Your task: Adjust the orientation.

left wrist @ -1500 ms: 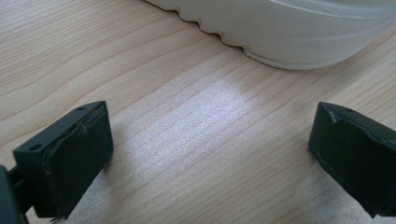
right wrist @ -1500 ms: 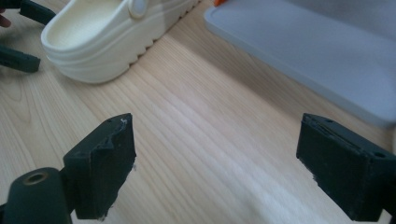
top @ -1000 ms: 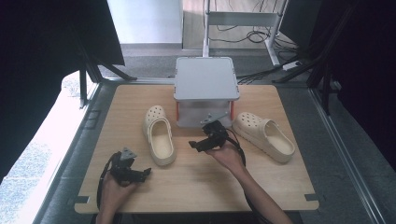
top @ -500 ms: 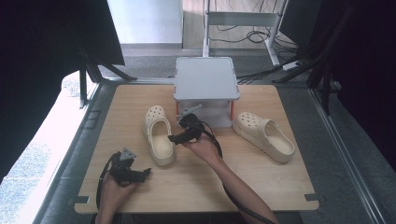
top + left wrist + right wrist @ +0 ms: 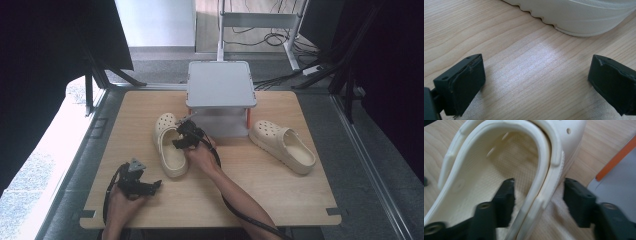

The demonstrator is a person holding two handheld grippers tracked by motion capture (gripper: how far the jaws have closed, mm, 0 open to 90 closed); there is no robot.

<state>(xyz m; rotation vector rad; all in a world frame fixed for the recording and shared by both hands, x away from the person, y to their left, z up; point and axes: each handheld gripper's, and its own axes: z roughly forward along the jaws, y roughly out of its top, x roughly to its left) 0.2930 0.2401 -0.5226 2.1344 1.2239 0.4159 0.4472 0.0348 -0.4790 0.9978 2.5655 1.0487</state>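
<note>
The pale wooden table carried a grey box-shaped stand with orange legs at its far middle, and both cream foam clogs were still down on the board: the right-hand cream clog lay untouched just beside the stand, and the left-hand cream clog lay toe-away, near the stand's front left corner. I judged the work to be at its opening step, with neither clog lifted or placed and the first grasp only forming. My right gripper straddled the side wall of the left-hand clog: one jaw stood inside the shoe, the other outside along the sole edge, and the jaws had just been closing with that wall between them. In the right gripper view a gap showed on both sides of the wall, so the pads did not yet press it. My left gripper rested low near the table's near edge, its jaws wide apart over bare wood, holding nothing, with the clog's heel just ahead.
</note>
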